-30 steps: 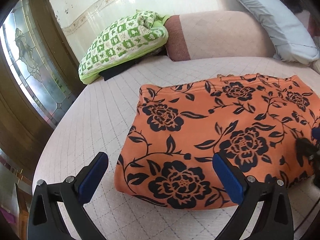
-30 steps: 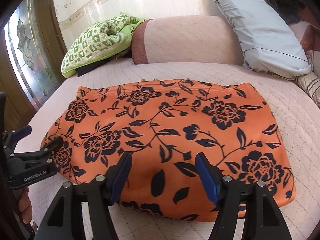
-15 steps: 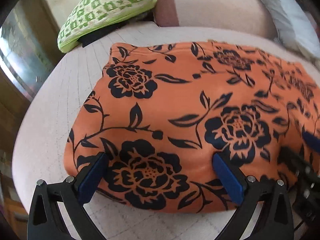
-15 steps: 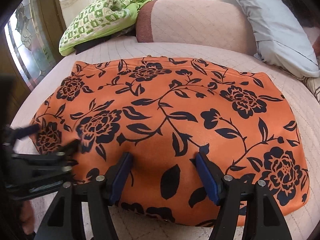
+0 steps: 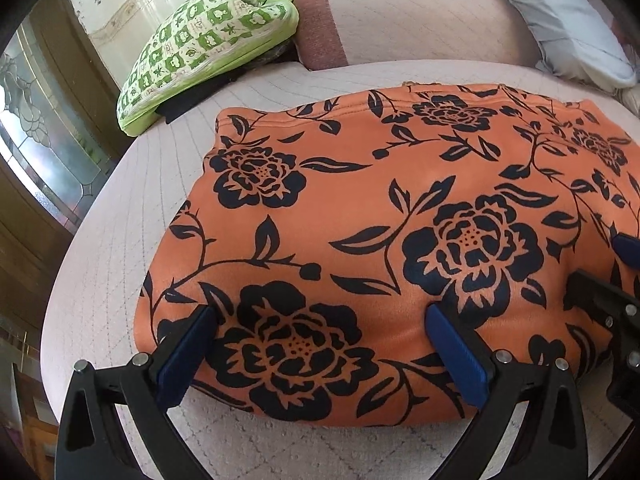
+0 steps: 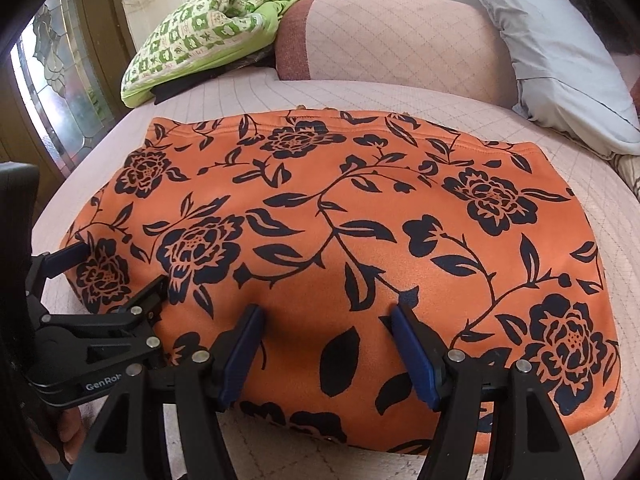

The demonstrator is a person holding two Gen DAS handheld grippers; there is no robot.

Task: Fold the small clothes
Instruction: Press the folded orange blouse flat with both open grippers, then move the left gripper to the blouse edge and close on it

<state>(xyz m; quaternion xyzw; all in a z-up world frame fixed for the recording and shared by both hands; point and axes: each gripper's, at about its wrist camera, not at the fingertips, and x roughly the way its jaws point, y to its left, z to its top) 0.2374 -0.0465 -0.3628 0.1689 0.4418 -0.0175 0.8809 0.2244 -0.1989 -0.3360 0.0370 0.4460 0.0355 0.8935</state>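
Note:
An orange cloth with black flowers lies spread flat on the pale quilted bed. My left gripper is open, its blue-padded fingertips down on the cloth's near left part, just inside the near edge. My right gripper is open too, with its tips on the cloth's near middle. Nothing is pinched between either pair of pads. The left gripper shows at the left of the right wrist view, and the right gripper at the right edge of the left wrist view.
A green-and-white patterned quilt lies folded at the back left beside a pink bolster. A grey pillow leans at the back right. A wooden door with patterned glass stands beyond the bed's rounded left edge.
Both grippers have come down and forward onto the cloth's near edge. The left one moved from beside the cloth's left corner to over it. Jaw width is unchanged.

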